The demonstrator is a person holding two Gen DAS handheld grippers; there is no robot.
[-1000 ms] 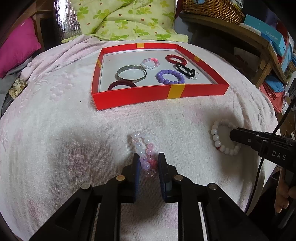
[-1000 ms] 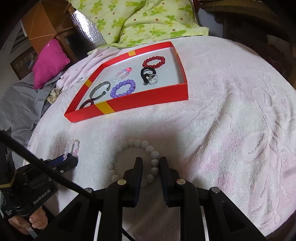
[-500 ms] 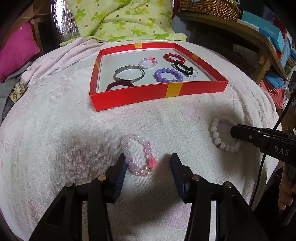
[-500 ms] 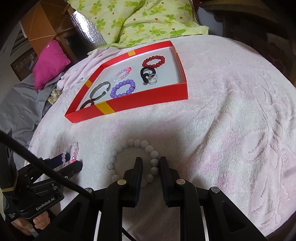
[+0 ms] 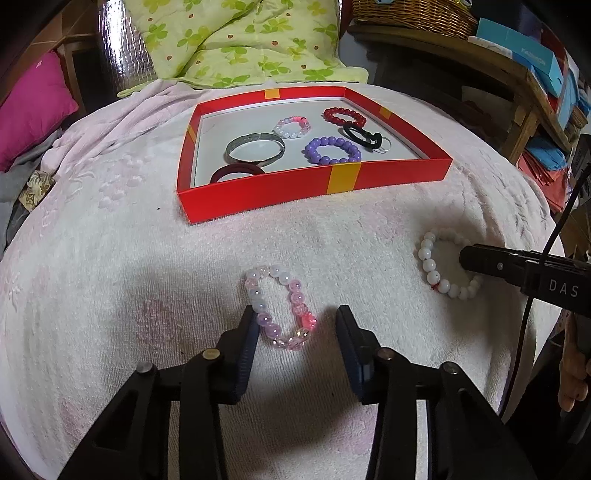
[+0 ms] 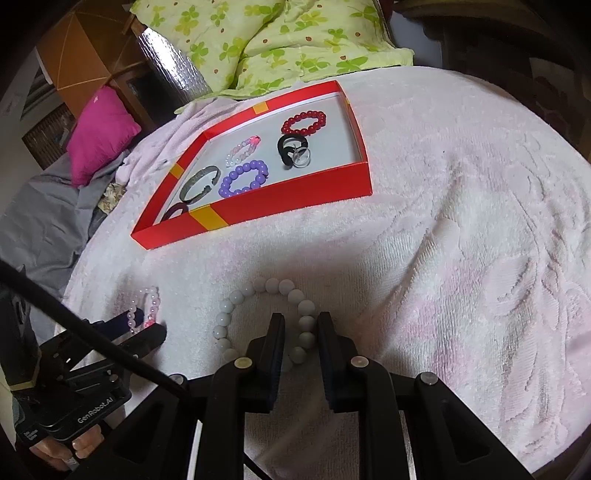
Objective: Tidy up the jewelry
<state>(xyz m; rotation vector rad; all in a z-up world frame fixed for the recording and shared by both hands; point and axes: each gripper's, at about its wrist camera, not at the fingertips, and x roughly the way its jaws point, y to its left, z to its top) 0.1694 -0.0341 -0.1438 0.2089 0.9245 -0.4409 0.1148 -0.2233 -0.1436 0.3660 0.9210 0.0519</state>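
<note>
While six pieces fill tray (image 5: 280, 195), two bracelets lie outside.

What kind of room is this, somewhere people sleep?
Most likely a bedroom at home. The work goes on atop a pale pink terry blanket spread like bedding, with green clover-print pillows behind it, a magenta cushion, and a cluttered wooden shelf holding a wicker basket.

Black gripper (image 5: 295, 325) with blue pads, silver screws.
</note>
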